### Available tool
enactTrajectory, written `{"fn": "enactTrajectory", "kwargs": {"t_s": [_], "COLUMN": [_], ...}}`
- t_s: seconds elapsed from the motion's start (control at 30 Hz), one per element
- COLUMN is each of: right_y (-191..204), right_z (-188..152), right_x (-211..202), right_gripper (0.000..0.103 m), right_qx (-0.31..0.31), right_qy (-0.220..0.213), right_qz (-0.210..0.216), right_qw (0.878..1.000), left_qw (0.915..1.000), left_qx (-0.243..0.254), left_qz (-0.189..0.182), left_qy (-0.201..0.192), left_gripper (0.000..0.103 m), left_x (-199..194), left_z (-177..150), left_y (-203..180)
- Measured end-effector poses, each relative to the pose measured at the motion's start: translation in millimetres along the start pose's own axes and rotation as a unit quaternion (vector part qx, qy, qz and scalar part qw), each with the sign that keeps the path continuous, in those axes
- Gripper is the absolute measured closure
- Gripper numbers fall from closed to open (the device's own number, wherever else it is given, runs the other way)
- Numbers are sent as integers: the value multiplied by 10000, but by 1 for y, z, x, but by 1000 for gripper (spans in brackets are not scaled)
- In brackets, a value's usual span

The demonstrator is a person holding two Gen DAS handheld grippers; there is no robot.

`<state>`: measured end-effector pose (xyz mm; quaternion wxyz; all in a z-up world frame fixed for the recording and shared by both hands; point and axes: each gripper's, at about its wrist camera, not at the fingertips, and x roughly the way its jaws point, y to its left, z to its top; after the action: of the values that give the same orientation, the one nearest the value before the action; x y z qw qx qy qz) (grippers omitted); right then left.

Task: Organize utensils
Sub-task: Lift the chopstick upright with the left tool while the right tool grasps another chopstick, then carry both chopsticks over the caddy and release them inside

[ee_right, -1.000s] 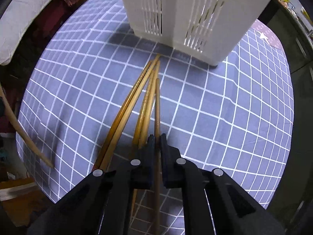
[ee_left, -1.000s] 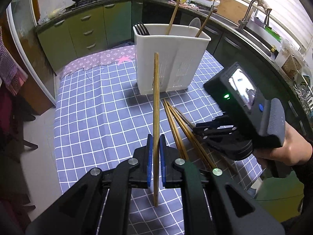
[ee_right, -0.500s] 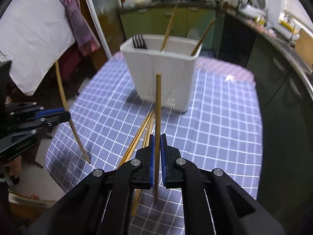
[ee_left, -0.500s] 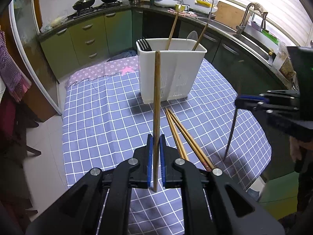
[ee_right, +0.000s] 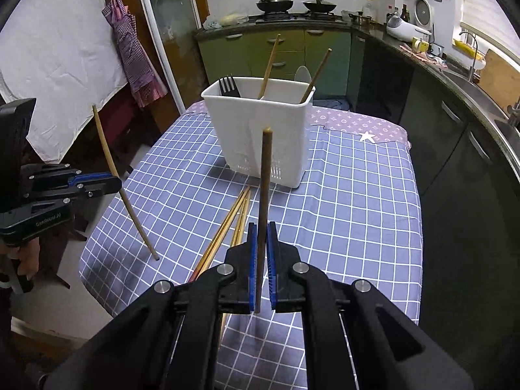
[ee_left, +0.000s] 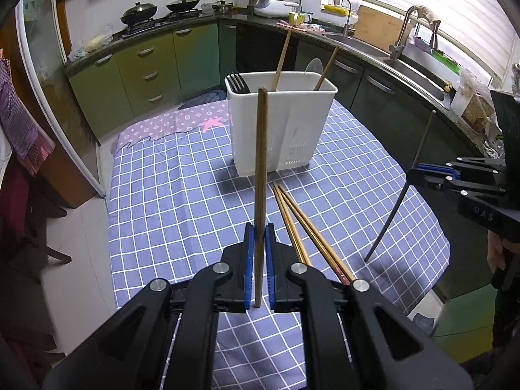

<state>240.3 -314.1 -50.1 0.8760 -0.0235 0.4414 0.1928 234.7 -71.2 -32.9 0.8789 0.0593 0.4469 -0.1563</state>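
Note:
A white slotted utensil holder [ee_left: 281,123] [ee_right: 260,130] stands on the checked tablecloth, with a black fork [ee_left: 237,83], two chopsticks and a spoon in it. My left gripper [ee_left: 259,237] is shut on a wooden chopstick [ee_left: 261,162] that stands upright before the holder. Above the cloth my right gripper [ee_right: 261,234] is shut on another chopstick [ee_right: 265,182]. Each gripper shows in the other's view: the right gripper [ee_left: 414,170] at the right edge, the left gripper [ee_right: 115,180] at the left edge. Three loose chopsticks [ee_left: 305,224] [ee_right: 227,227] lie on the cloth between them.
The table's blue checked cloth [ee_left: 182,201] drops off at the near and side edges. Green kitchen cabinets [ee_left: 146,71] and a counter with a sink [ee_left: 406,55] curve behind. A chair [ee_left: 29,227] stands left of the table. A hand [ee_left: 497,253] holds the right gripper.
The right gripper lifted a chopstick off the pile on the cloth and rose, tilting up until the holder and kitchen came into its view. The left gripper rose slightly with its chopstick.

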Motion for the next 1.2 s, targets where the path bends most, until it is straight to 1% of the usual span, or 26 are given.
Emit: {"fn": "enactTrajectory", "kwargs": {"t_s": [0.33,0.43,0.5,0.6,0.73,0.77,0.8,0.87,0.93,0.97,1.07,1.1,1.2], "right_y": [0,-1,-2,-2,-3,-3,-4,-6,-8,-9,-11,-12,-13], "right_z": [2,8,14,22,26,26,26,26,26,26,28,32,46], "right_x": [-3,-10,-16,-25,-26,-26,-25,-24,-24,-25,-32,-37,-51], "right_gripper": [96,96,96,96,96,96,96,96,96,96,96,96,96], "right_qx": [19,36,33,17,24,29,35,47,61,66,67,62,63], "right_qy": [-1,-92,-177,-296,-315,-309,-294,-271,-263,-271,-342,-395,-575], "right_qz": [65,87,79,76,86,95,114,132,146,149,123,102,70], "right_qw": [10000,9999,9998,9995,9995,9995,9995,9995,9995,9995,9993,9991,9983], "left_qw": [9999,9997,9993,9974,9908,9892,9857,9812,9779,9775,9794,9811,9862], "left_qx": [-21,-86,-109,-37,-72,-86,-108,-168,-224,-243,-248,-248,-260], "left_qz": [-92,-206,-279,-301,-321,-308,-253,-143,12,91,328,401,447], "left_qy": [-35,-75,-202,-651,-1311,-1432,-1661,-1917,-2081,-2095,-1975,-1877,-1570], "left_gripper": [96,96,96,96,96,96,96,96,96,96,96,96,96], "left_x": [-6,-12,-22,-44,-65,-66,-68,-66,-55,-46,-17,-3,25], "left_z": [8,21,35,70,117,125,138,152,165,168,173,172,170], "left_y": [1,1,1,-4,-8,-9,-10,-9,-9,-9,-8,-8,-7]}}
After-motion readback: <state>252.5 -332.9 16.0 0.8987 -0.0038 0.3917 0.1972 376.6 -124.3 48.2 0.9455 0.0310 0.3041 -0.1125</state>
